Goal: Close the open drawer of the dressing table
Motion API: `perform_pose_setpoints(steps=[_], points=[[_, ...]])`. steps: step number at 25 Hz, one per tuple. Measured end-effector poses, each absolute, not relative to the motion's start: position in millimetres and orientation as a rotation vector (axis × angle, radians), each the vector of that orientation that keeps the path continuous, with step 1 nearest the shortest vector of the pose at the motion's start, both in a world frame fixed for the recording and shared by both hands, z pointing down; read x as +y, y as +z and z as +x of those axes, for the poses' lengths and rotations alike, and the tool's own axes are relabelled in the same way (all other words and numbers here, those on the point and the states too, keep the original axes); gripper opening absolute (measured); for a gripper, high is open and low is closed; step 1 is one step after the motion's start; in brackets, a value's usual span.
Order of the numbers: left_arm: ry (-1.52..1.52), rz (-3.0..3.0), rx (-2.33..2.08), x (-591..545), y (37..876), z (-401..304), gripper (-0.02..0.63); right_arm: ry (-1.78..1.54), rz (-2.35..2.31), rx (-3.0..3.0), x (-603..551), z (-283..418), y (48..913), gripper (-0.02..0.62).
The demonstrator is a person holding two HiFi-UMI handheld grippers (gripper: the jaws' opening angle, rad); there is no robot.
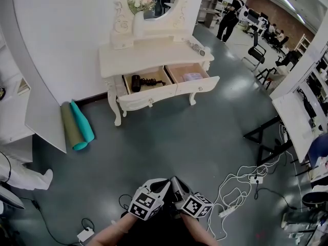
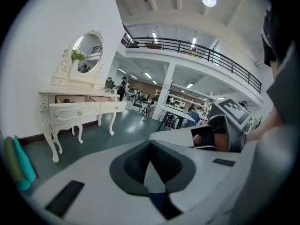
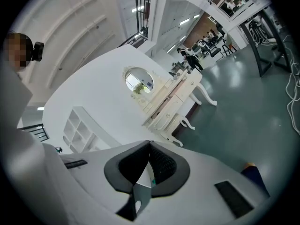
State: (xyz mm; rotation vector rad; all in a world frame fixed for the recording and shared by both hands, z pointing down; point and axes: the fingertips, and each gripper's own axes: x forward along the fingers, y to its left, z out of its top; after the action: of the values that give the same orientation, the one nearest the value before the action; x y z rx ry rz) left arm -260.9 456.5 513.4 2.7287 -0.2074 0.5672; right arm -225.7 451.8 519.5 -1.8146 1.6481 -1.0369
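The cream dressing table [image 1: 154, 55] stands against the white wall, far ahead of me. Both of its drawers are pulled out. The left drawer [image 1: 148, 92] holds a black hair dryer [image 1: 137, 82]; the right drawer [image 1: 197, 85] holds a pale packet. My left gripper [image 1: 163, 184] and right gripper [image 1: 175, 182] are held close to my body at the bottom of the head view, side by side, well away from the table. Both are shut with nothing between the jaws. The table also shows in the left gripper view [image 2: 75, 104] and, tilted, in the right gripper view [image 3: 173, 97].
Two rolled mats [image 1: 78, 127], olive and teal, lie left of the table. White cables and a power strip [image 1: 241, 186] trail over the grey floor at the right. A black-framed table [image 1: 292, 117] stands to the right, a white shelf unit [image 1: 13, 111] to the left. A person [image 1: 230, 17] walks far behind.
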Motion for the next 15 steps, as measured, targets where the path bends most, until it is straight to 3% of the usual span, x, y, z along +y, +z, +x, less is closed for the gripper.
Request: perform_pose_setpoints(steps=[15], points=[[0.584,2.689,-0.284,410,518,-226,0.017,-1.086,-1.787,1.713,405,-189,521,0.023]])
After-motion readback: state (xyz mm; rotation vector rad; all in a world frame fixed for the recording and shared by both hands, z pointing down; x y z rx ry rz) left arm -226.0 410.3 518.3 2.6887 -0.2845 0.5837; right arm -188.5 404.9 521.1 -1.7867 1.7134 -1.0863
